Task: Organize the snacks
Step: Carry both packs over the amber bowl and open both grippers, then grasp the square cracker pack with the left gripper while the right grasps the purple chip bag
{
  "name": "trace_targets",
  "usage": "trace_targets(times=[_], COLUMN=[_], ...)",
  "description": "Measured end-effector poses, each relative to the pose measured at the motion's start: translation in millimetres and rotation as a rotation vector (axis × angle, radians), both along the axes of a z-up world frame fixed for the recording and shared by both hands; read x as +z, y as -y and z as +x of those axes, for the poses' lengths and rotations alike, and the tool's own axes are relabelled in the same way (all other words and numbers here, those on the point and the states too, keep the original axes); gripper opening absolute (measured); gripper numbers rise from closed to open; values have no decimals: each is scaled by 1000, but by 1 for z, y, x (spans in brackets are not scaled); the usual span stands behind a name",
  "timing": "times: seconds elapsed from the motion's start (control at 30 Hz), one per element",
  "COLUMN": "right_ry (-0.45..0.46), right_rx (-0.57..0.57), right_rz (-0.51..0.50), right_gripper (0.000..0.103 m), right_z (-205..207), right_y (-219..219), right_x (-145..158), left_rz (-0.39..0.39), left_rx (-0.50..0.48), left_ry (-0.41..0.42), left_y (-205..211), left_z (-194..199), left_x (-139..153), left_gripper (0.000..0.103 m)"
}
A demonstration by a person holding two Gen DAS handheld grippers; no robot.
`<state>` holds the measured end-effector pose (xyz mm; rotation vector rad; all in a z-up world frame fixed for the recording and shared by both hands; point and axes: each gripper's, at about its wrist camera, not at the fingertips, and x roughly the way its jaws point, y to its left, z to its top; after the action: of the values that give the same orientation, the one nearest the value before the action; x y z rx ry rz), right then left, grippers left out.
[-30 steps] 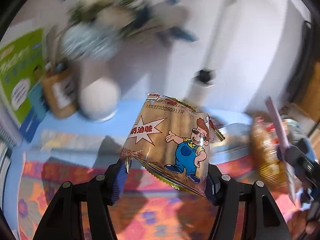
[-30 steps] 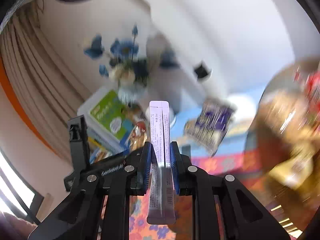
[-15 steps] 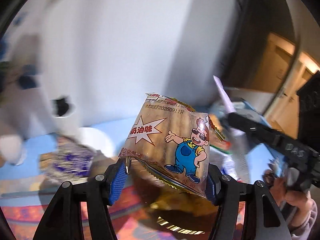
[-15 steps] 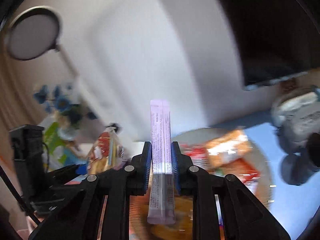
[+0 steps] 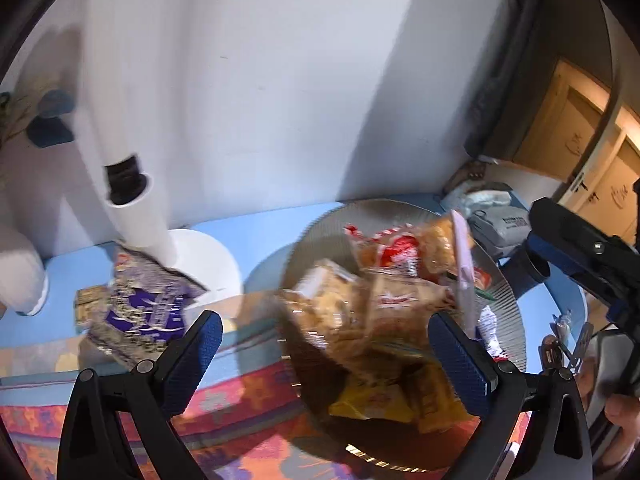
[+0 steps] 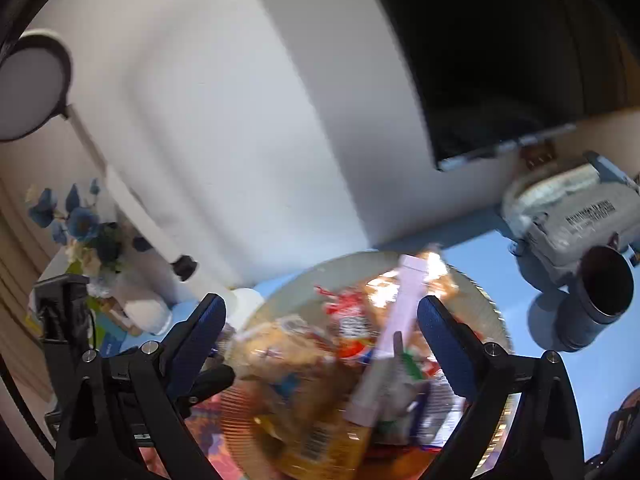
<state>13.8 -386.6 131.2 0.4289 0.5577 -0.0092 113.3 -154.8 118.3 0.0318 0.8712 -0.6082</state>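
Both my grippers, left (image 5: 325, 356) and right (image 6: 322, 334), are opening, nothing pinched; blurred tan snack packet (image 5: 336, 304) and lilac stick (image 6: 390, 328) lie between them.

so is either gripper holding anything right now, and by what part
Nothing is held. The left gripper and right gripper are both opening with no pad pressing on anything; the snack packets and pale purple stick are blurred over the plate.

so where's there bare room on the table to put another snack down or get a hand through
Bare blue tabletop lies between the white lamp base and the snack bowl, and in the right wrist view between the bowl's rim and the dark cup. The bowl is heaped with packets; the purple packet crowds the lamp's left side.
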Motion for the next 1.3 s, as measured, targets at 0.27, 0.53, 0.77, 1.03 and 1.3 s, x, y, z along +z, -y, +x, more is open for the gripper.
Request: trace_targets(times=[0.27, 0.53, 0.77, 1.03, 1.3], right_ry=[74, 74, 6, -60, -70], right_rx=[102, 219, 272, 183, 33], right_rz=[8, 55, 136, 163, 110], right_gripper=[98, 99, 99, 99, 99], right_z=[13, 49, 79, 100, 105], right_y=[-63, -139, -184, -205, -204], right_x=[34, 32, -10, -73, -112], left_rz=[-14, 9, 30, 67, 90], left_rx=[117, 274, 348, 386, 384], left_ry=[56, 77, 42, -2, -30], left_y=[-74, -172, -214, -214, -193], left_z=[17, 40, 57, 85, 112], left_x=[19, 24, -13, -73, -112], left_gripper=[102, 102, 102, 102, 102])
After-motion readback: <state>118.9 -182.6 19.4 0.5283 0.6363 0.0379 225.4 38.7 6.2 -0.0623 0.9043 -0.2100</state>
